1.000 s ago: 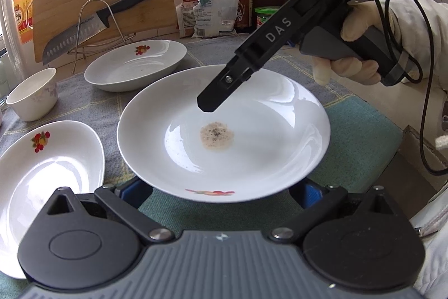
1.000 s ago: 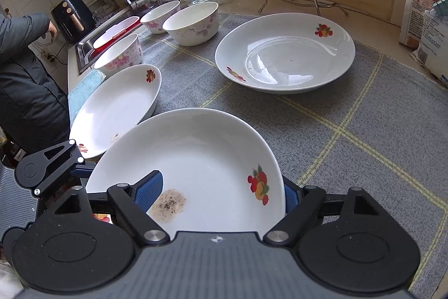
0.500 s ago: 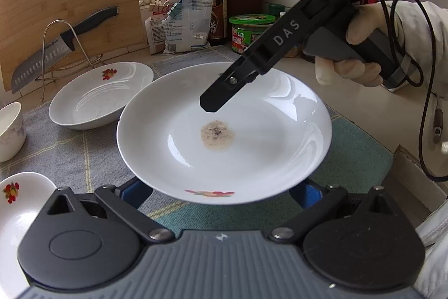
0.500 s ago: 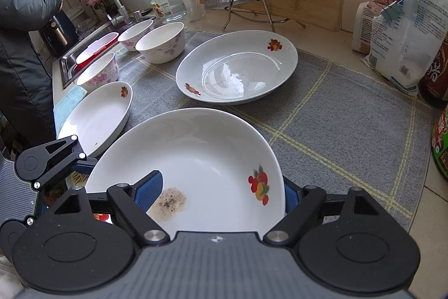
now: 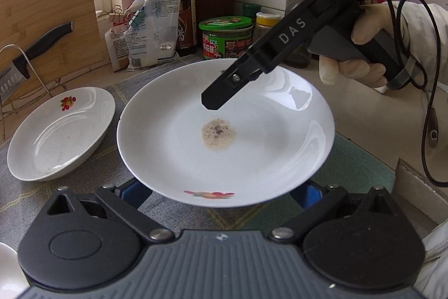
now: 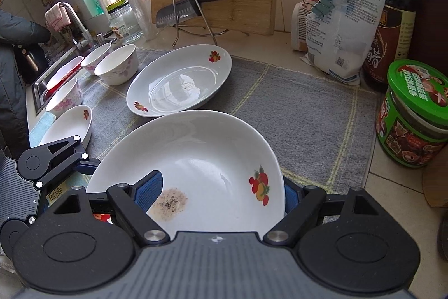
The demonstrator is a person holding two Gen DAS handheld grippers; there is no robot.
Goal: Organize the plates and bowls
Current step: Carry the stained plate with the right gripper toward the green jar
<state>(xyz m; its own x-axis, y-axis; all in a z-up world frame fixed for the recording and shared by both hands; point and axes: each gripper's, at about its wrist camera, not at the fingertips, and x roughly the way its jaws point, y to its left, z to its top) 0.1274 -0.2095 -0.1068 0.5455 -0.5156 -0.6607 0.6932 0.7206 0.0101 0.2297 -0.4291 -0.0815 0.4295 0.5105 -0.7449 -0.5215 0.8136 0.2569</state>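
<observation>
Left wrist view: a white deep plate point(image 5: 224, 131) with a speckled food smear hangs above the grey mat point(image 5: 25, 203), carried by both tools. The left gripper point(image 5: 221, 192) has blue pads at both sides of the near rim, but whether they press it I cannot tell. The right gripper point(image 5: 212, 100) reaches in from across. A second fruit-print plate point(image 5: 61, 133) lies on the mat to the left.

Right wrist view: the right gripper's jaws stand wide and pinch the plate's wall, one pad inside, one outside. Another plate point(image 6: 65, 128) and three bowls point(image 6: 117, 65) sit unstacked towards the sink point(image 6: 39, 86), so I judge most sorting remains.
</observation>
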